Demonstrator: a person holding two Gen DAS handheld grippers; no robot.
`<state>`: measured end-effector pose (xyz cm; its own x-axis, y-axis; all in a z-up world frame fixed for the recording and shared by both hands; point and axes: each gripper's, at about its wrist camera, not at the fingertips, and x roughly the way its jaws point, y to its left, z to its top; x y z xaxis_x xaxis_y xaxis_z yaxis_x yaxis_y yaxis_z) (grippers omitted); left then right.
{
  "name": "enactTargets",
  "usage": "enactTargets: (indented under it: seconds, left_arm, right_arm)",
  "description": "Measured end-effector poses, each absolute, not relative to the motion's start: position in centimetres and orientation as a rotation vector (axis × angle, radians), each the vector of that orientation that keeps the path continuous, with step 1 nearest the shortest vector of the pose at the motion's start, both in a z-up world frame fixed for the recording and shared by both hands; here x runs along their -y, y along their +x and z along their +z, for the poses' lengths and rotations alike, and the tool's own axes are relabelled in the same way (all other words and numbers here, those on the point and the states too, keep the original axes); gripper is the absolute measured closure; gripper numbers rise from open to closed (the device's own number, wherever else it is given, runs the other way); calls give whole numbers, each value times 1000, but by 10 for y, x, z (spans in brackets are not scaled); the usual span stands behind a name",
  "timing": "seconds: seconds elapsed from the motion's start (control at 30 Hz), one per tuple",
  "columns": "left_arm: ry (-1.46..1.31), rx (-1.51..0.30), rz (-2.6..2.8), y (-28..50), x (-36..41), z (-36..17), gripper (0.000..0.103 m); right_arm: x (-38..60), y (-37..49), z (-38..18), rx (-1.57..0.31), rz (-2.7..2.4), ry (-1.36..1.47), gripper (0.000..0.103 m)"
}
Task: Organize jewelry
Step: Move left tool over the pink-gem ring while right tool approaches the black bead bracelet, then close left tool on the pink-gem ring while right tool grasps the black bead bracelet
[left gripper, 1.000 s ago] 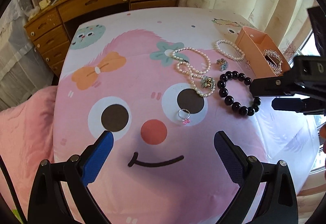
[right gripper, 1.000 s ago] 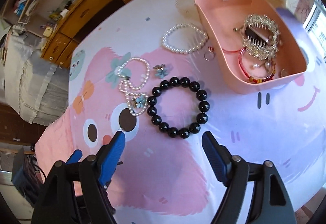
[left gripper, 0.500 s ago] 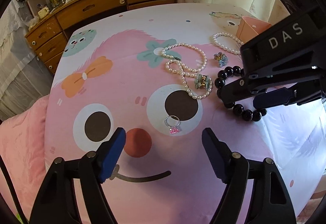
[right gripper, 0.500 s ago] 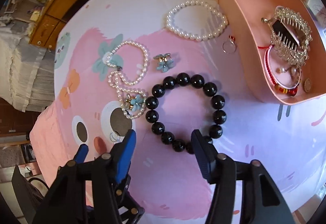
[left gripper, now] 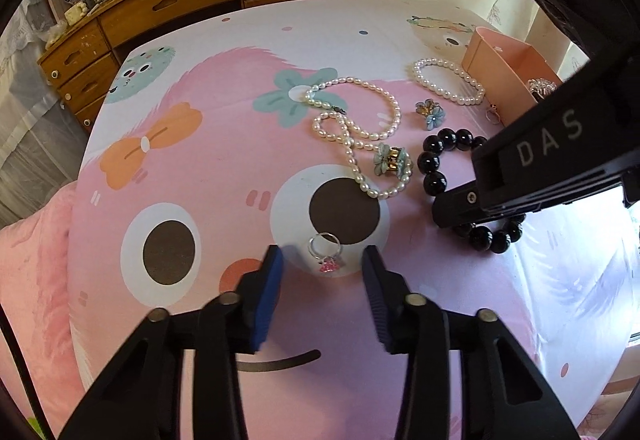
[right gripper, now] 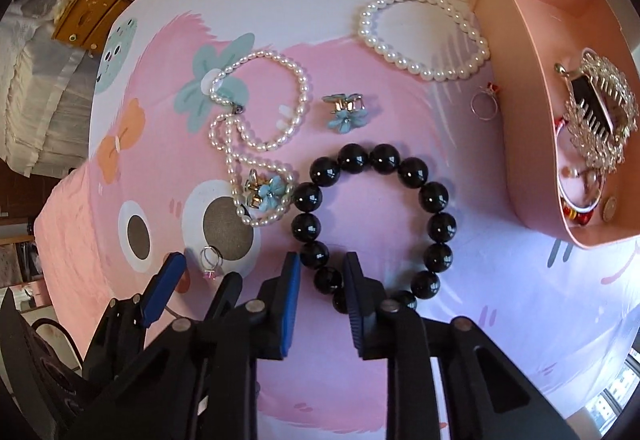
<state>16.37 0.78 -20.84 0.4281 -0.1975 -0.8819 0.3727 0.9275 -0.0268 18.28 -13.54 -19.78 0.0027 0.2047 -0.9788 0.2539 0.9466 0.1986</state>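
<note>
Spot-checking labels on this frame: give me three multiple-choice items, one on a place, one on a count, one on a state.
1. Where does the pink-stone ring lie?
A. in the pink box
B. on the sheet, between the left gripper's fingers
C. inside the pearl bracelet

2. How many blue flower clips lie on the sheet?
A. one
B. two
C. four

3. What sits between the right gripper's fingers?
A. beads of the black bracelet
B. the pearl necklace
C. nothing

Key: B, the ring lies on the sheet between the blue pads; B, one clip lies alone, another on the necklace; A, the fingers straddle the near beads.
</note>
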Motion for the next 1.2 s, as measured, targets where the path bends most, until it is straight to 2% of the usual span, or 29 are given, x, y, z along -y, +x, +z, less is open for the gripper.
enactTargets:
  seconds: [0.07,0.2,0.33,0.63,1.2]
  left_arm:
    - [191,-1070,-373,160,-6,-208,89]
    - [162,-1070,-374,157,-9,-207,95]
    - [141,-1070,-379,157,-12,-207,95]
    - [86,-1062,-366,159,-22,-204,96]
    - [48,-935,-403,142,-40,-152,96]
  right_arm:
    - [136,183,-198,-1578,-32,364,82]
    - [138,185,-198,-1574,-3,352,85]
    - [146,181,-201,-1564,13,388,88]
    - [162,159,-202,-1554,27,513,88]
    - [163,132,-136,-1310,81,585,89]
